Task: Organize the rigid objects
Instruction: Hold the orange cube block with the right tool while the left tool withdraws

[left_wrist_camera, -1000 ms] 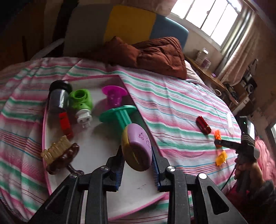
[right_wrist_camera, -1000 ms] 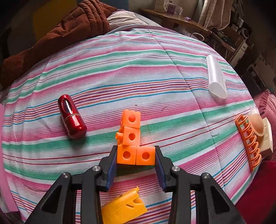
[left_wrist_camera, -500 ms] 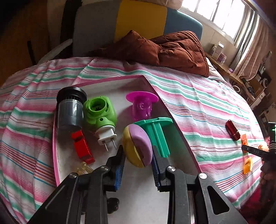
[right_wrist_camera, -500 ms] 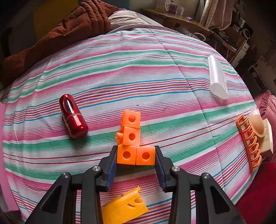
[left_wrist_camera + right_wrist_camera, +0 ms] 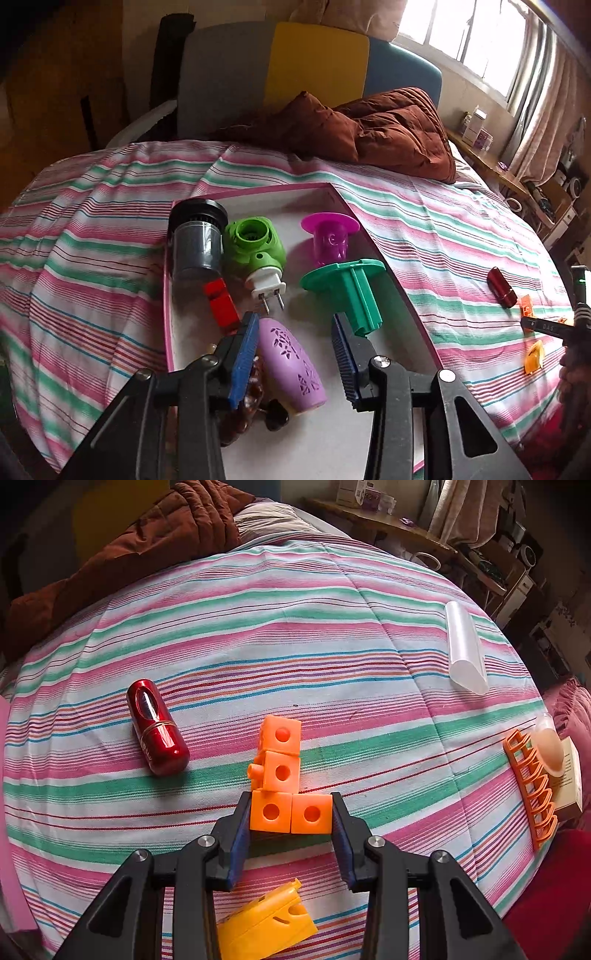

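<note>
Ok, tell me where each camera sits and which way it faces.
Left wrist: on the left gripper, looking down at the white tray on the bed; the purple egg-shaped case lies between its just-opened jaws; the person's right hand shows at the right edge.
Right wrist: on the right gripper, facing down at the striped bedspread; it grips the orange cube block.
Shared: red capsule, brown quilt.

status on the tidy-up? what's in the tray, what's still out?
Done: the tray holds a grey canister, green plug-in, magenta piece, teal piece and red block.

In hand: the left gripper has just been opening around the purple shell; the right gripper clamps the orange cubes.

Left on the bedspread: red capsule, yellow piece, clear tube, orange rack.
</note>
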Tool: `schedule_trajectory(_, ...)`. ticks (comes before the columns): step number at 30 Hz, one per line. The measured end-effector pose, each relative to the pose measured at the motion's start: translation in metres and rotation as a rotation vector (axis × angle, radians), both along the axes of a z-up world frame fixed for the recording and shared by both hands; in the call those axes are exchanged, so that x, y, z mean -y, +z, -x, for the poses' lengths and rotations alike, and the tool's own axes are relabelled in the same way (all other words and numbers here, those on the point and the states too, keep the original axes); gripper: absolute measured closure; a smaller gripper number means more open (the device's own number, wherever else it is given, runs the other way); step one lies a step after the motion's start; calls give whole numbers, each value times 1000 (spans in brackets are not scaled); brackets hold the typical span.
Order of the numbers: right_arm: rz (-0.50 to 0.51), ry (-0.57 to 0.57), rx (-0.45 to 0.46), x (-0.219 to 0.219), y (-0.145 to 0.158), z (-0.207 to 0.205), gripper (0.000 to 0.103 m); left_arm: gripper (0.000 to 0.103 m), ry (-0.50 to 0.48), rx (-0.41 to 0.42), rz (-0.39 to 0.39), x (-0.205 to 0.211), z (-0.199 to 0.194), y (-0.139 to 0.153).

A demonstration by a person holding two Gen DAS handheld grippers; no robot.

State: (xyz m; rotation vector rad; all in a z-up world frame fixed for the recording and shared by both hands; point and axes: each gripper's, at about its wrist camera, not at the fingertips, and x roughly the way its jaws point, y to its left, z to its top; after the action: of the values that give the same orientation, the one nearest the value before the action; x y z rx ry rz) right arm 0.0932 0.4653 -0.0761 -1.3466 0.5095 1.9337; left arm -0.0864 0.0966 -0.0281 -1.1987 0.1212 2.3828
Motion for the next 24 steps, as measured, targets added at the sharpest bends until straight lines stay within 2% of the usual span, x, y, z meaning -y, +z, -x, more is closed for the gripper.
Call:
schedule_trajectory(2, -3, 2, 1, 0, 0, 0, 64, 62, 12, -25, 7, 4, -7, 5)
schedule_trajectory(6, -10, 5, 5, 0, -1, 1, 64, 52, 17, -56, 15, 7, -24, 13)
schedule_trajectory(13, -20, 10, 9, 1, -1, 2, 64, 52, 21, -80, 17, 7, -48, 22)
schedule_trajectory(24, -35, 19, 19, 6, 0, 2, 64, 52, 14, -75, 41, 7, -63, 20)
